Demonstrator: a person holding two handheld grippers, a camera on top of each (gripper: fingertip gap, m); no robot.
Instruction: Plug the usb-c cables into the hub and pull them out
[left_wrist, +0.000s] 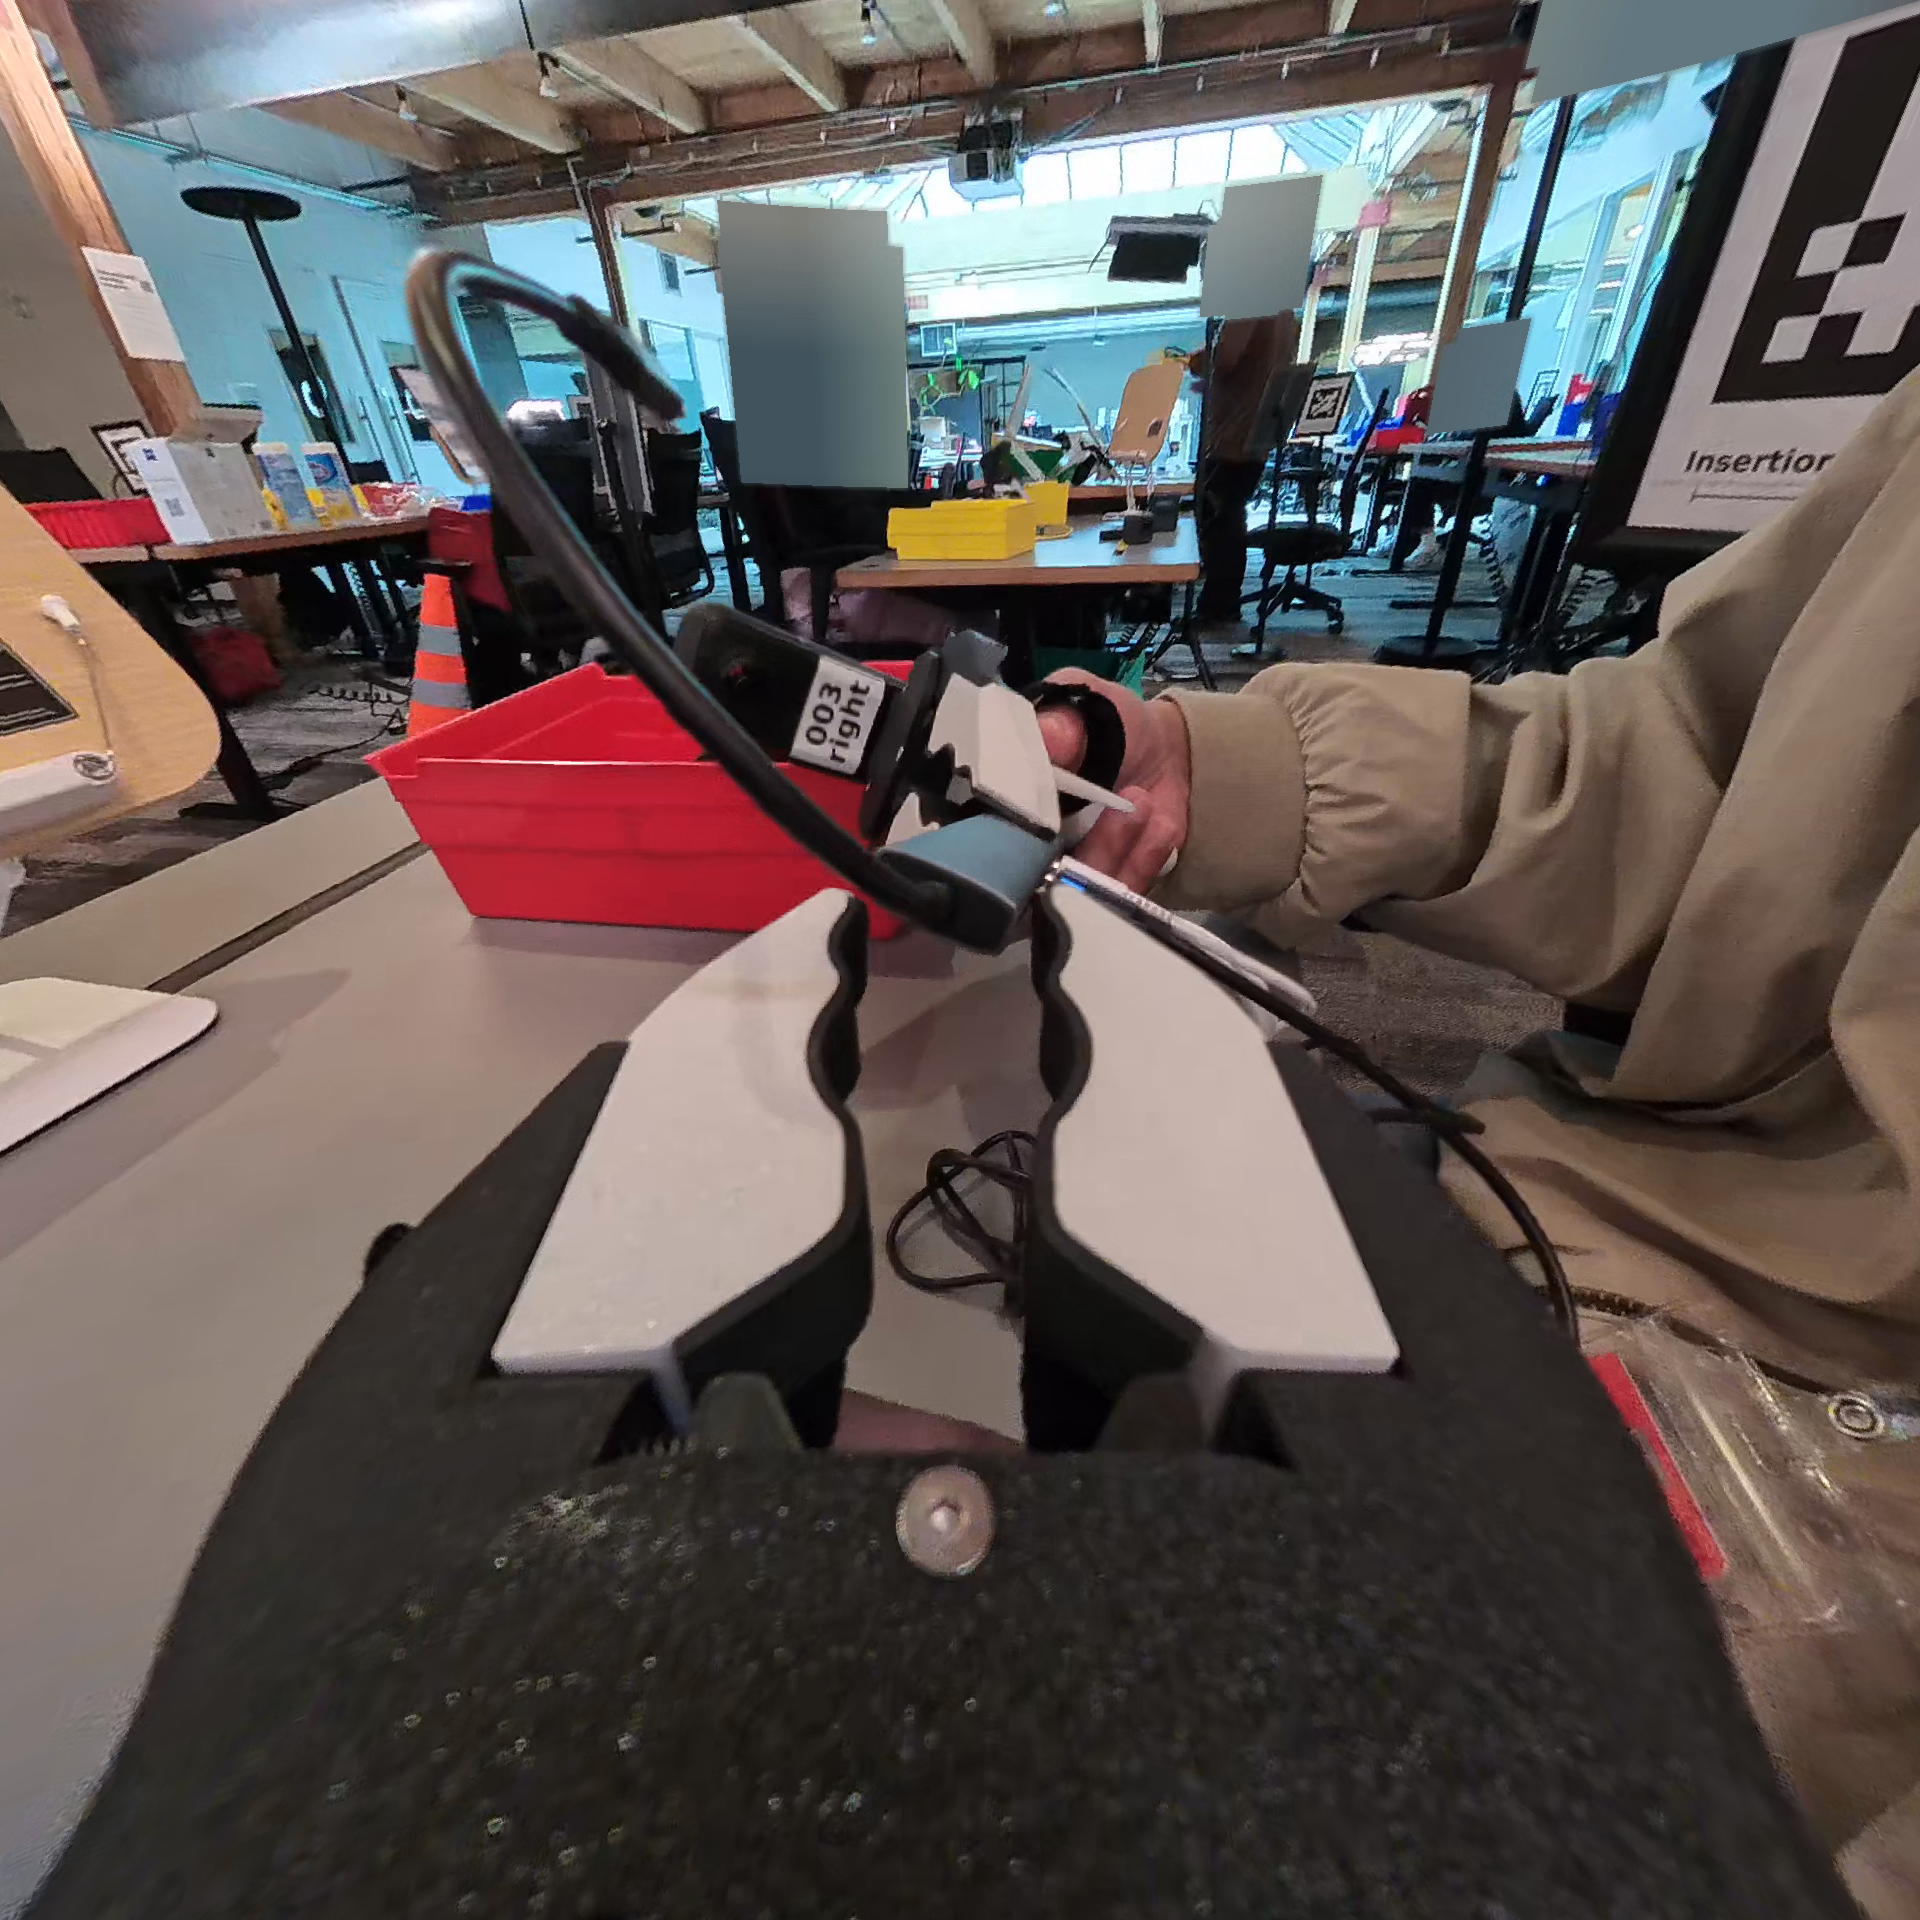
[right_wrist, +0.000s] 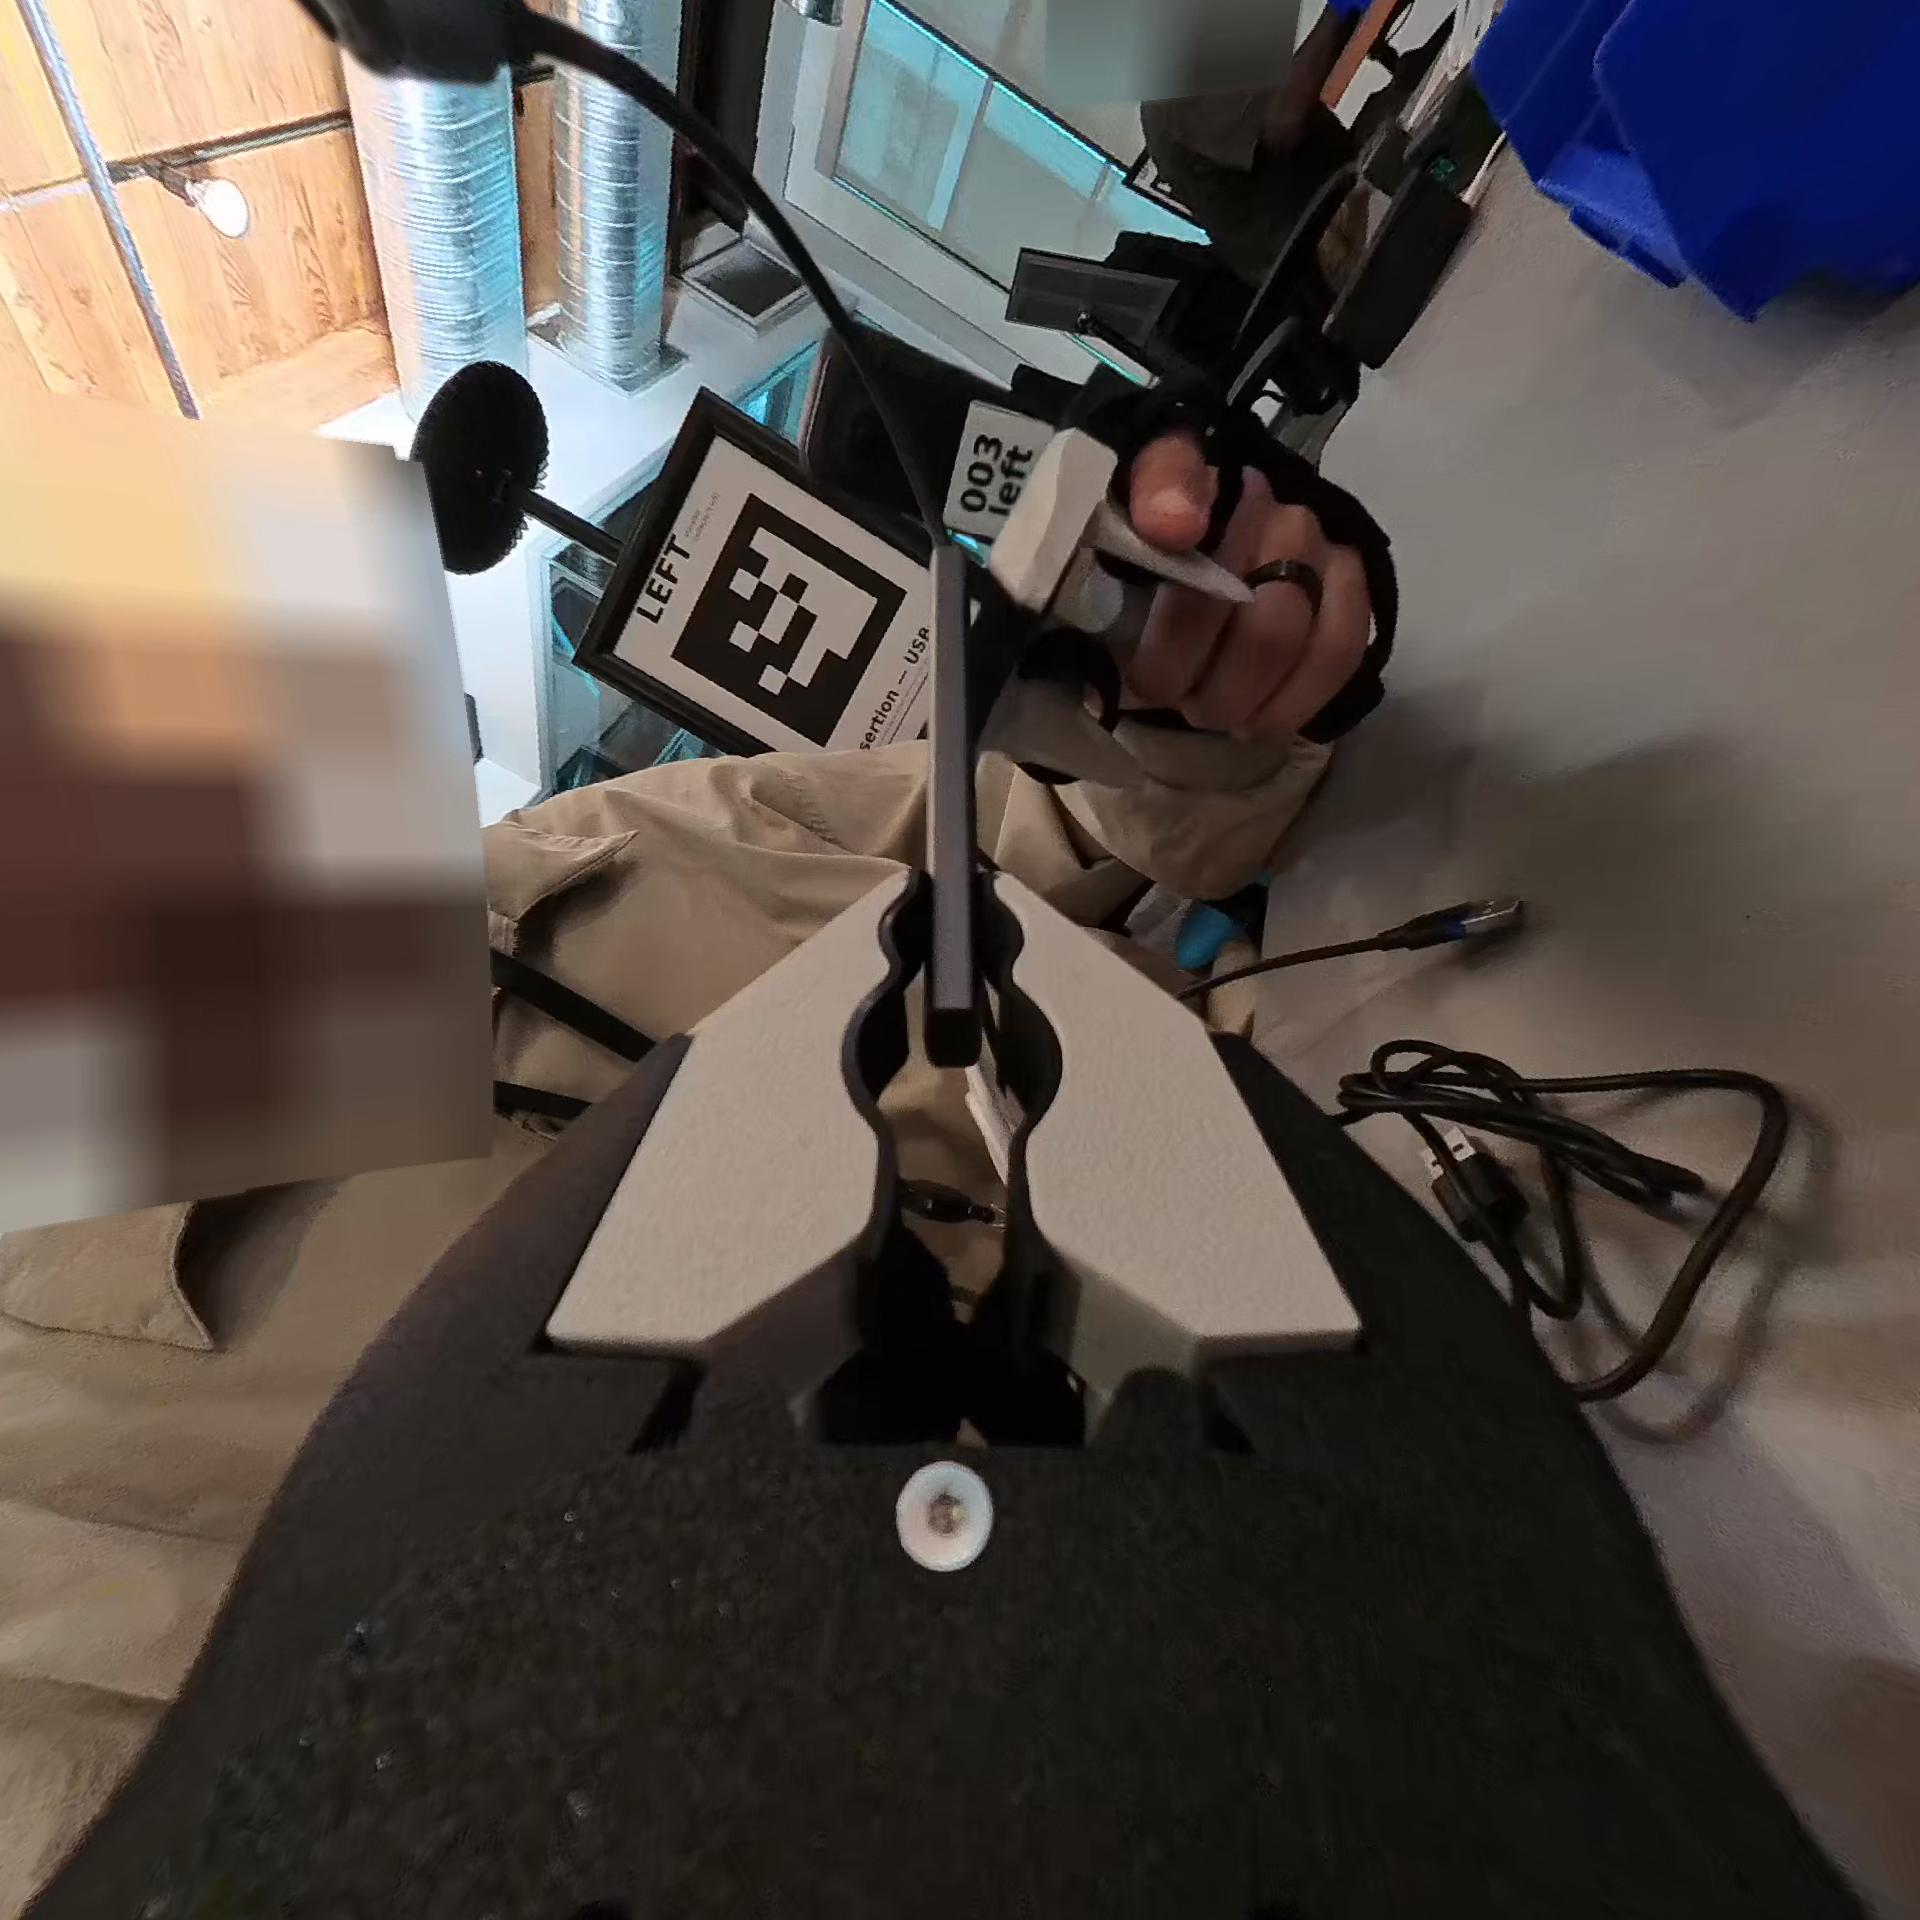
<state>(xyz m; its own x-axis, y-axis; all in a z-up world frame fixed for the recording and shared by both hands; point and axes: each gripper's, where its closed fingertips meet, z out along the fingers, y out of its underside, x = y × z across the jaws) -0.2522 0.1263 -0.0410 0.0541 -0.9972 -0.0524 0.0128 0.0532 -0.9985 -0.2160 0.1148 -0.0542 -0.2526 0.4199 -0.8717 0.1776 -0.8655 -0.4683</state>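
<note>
Daylight is pouring through skylight windows (left_wrist: 1132, 166) under wooden ceiling beams (left_wrist: 790, 62); beneath them, desks (left_wrist: 1023, 566) and office chairs (left_wrist: 1294, 551) are standing on dark floor (left_wrist: 322, 717).

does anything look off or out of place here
One oddity: the slim grey metal hub is off the table, clamped in the right gripper, its black lead arching overhead. A black cable bundle lies tangled on the grey table. No damage is visible.

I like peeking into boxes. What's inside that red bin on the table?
In the left wrist view, the red bin shows only its bare red inner walls near the top. Its front wall hides the bottom, and the hub's black cable crosses in front, so anything lying low inside cannot be seen.
</note>
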